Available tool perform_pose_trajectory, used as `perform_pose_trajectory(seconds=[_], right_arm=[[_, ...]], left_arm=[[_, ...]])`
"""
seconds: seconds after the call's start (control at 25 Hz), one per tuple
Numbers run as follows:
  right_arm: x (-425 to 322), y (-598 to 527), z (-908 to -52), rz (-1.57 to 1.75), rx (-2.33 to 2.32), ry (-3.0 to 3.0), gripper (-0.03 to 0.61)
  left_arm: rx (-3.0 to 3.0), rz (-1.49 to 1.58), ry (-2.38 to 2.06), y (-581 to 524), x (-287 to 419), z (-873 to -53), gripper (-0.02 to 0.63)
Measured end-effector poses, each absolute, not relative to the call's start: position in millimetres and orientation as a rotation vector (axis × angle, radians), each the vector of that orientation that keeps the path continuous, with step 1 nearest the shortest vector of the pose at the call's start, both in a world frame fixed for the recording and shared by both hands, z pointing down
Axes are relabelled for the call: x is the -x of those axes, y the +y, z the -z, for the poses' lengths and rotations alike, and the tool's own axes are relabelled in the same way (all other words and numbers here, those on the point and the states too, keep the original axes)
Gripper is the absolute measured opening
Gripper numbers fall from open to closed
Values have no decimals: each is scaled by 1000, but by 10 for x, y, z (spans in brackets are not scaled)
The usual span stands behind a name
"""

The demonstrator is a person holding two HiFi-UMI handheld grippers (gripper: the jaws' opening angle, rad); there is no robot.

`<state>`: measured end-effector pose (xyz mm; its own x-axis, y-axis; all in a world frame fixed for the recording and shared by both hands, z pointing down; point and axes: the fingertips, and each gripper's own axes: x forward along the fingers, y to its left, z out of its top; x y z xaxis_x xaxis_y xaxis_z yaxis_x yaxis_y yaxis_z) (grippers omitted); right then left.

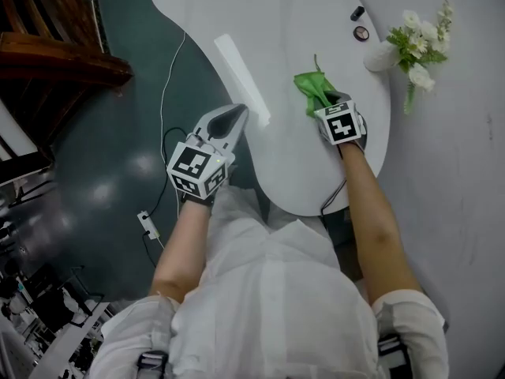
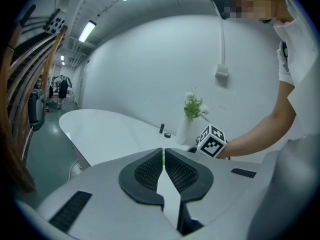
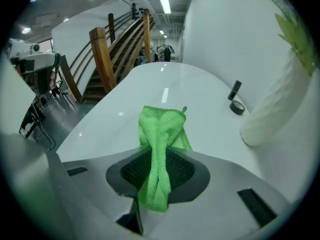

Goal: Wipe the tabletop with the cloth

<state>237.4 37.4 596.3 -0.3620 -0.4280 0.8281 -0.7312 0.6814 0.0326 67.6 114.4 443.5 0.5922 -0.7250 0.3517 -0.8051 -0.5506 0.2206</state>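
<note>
My right gripper's (image 3: 160, 160) jaws are clamped on the green cloth (image 3: 162, 126), which is bunched into a narrow fold between the dark ribbed pads, with its free end fanning out ahead over the white table (image 3: 150, 91). My left gripper's (image 2: 163, 153) jaws are pressed together at the tips with nothing between them. From the head view, the right gripper (image 1: 327, 103) sits over the near, rounded end of the table (image 1: 292, 22), and the cloth (image 1: 314, 88) spreads just in front of it on the tabletop; I cannot tell how firmly it presses down. The left gripper (image 1: 231, 118) is held at the table's left edge, partly over the dark teal floor (image 1: 95, 172), well apart from the cloth. Each gripper carries a cube with black-and-white square markers, the only printed patterns I can make out. Beyond the cloth, near the table's right edge, a white vase (image 1: 382, 56) holds white flowers (image 1: 418, 34) with green leaves. Just beside it lie a small black cylinder (image 1: 357, 13) and a small round dark object (image 1: 361, 33). A white cable (image 1: 166, 93) trails across the floor, and a wooden staircase (image 1: 47, 50) stands at the upper left.
</note>
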Motion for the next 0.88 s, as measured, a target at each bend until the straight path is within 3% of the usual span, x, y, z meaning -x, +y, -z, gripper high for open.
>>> perform_pose_trajectory(seconds=[0.48, 0.88], right_arm=[[-3957, 281, -6000, -530, -1220, -1796, 72], [-4374, 673, -5976, -668, -1509, -1608, 72]], left_arm=[[-2465, -313, -1238, 1193, -695, -4433, 26], [-2471, -302, -1239, 1251, -604, -4411, 26]])
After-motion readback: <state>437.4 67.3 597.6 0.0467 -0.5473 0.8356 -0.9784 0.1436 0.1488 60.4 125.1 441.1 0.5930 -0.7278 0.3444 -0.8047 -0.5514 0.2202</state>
